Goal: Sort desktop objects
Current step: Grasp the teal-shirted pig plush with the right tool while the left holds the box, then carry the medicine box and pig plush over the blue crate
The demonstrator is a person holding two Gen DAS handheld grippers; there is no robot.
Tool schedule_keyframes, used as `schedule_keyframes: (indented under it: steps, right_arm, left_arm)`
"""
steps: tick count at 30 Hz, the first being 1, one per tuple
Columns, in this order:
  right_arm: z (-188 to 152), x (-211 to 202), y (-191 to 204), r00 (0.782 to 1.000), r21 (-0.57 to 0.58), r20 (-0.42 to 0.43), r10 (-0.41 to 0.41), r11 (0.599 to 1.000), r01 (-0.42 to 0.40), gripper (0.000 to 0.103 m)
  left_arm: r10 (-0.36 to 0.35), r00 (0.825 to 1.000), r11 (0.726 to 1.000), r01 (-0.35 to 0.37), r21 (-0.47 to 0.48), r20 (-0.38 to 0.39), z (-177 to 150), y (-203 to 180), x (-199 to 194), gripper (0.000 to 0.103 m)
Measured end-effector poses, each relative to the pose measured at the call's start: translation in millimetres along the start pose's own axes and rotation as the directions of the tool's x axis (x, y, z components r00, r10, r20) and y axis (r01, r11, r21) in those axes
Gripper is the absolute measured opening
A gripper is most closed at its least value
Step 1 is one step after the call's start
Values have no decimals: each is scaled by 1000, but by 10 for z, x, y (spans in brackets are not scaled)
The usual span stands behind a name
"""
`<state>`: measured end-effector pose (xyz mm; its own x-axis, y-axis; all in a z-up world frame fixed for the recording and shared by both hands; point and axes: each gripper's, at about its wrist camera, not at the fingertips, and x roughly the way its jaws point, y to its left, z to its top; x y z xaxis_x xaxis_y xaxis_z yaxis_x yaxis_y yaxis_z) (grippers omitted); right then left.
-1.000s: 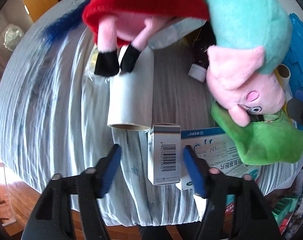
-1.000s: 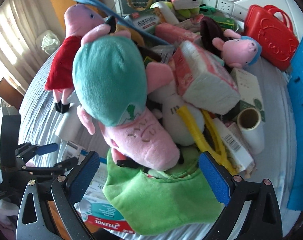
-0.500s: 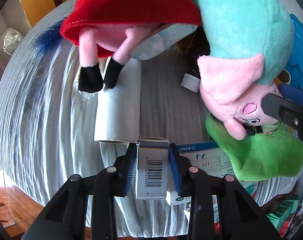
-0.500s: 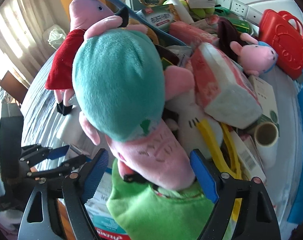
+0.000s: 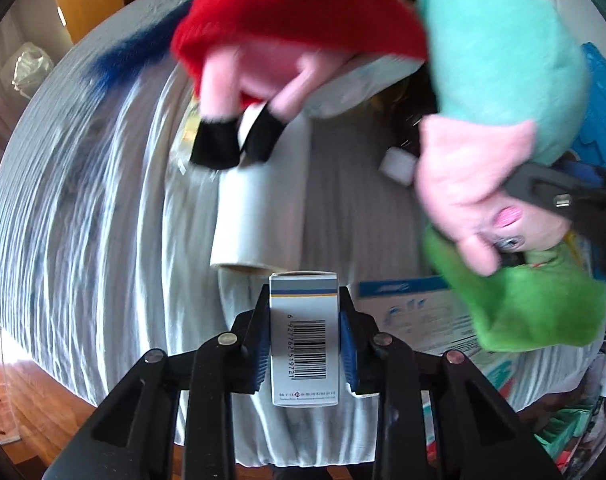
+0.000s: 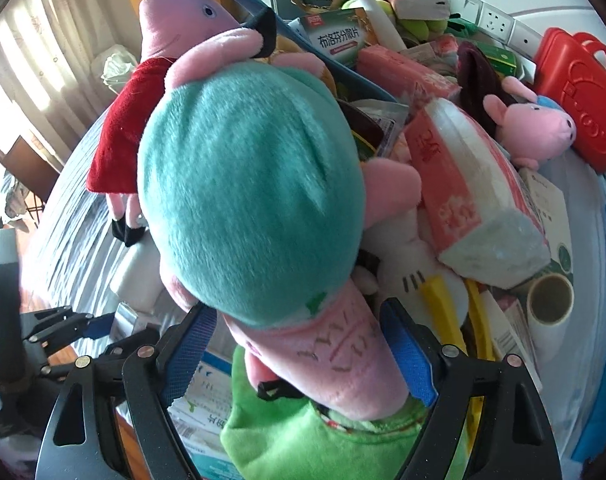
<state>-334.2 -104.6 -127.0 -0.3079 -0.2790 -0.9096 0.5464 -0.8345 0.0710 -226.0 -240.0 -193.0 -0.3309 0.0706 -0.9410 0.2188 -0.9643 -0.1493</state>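
My left gripper (image 5: 304, 344) is shut on a small white medicine box (image 5: 304, 336) with a barcode, held just above the striped cloth near the table's front edge. My right gripper (image 6: 303, 356) stands around the pink head of a teal-dressed pig plush (image 6: 247, 220), its blue pads (image 6: 407, 360) close to or touching the head; a firm grip cannot be told. The same plush (image 5: 499, 80) fills the right of the left wrist view, with the right gripper's finger against its face. The left gripper also shows in the right wrist view (image 6: 91, 332).
A red-dressed pig plush (image 5: 287, 28) lies over a white roll (image 5: 259, 216). A green cloth (image 5: 519, 300) covers a flat blue-white box (image 5: 415, 312). Behind are a pink tissue pack (image 6: 475, 204), a small pig plush (image 6: 531, 124), a red case (image 6: 579, 96) and a tape roll (image 6: 551, 300).
My left gripper closed on the white medicine box and now holds it slightly raised. My right gripper moved forward and narrowed around the teal plush's head.
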Motion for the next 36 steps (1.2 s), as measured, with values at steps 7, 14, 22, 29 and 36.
schedule_keyframes:
  steps: [7, 14, 22, 29, 36]
  right_arm:
    - [101, 74, 53, 1000, -8, 5, 9, 1000, -9, 84]
    - [176, 172, 78, 1000, 12, 11, 21, 1000, -21, 69]
    - [134, -280, 23, 993, 41, 99, 66, 997, -70, 64]
    - [126, -921, -19, 973, 52, 227, 44, 997, -57, 63]
    - [2, -1539, -148, 938, 76, 346, 5, 997, -33, 63]
  left_arm:
    - [-18, 998, 1000, 17, 14, 64, 135, -81, -201, 29]
    - [-35, 995, 999, 32, 35, 92, 201, -114, -313, 29]
    - [-39, 982, 997, 27, 68, 183, 317, -201, -689, 29]
    - [-42, 956, 994, 9, 112, 291, 500, -490, -1149, 29]
    - [-66, 910, 984, -9, 178, 410, 521, -702, -1645, 29]
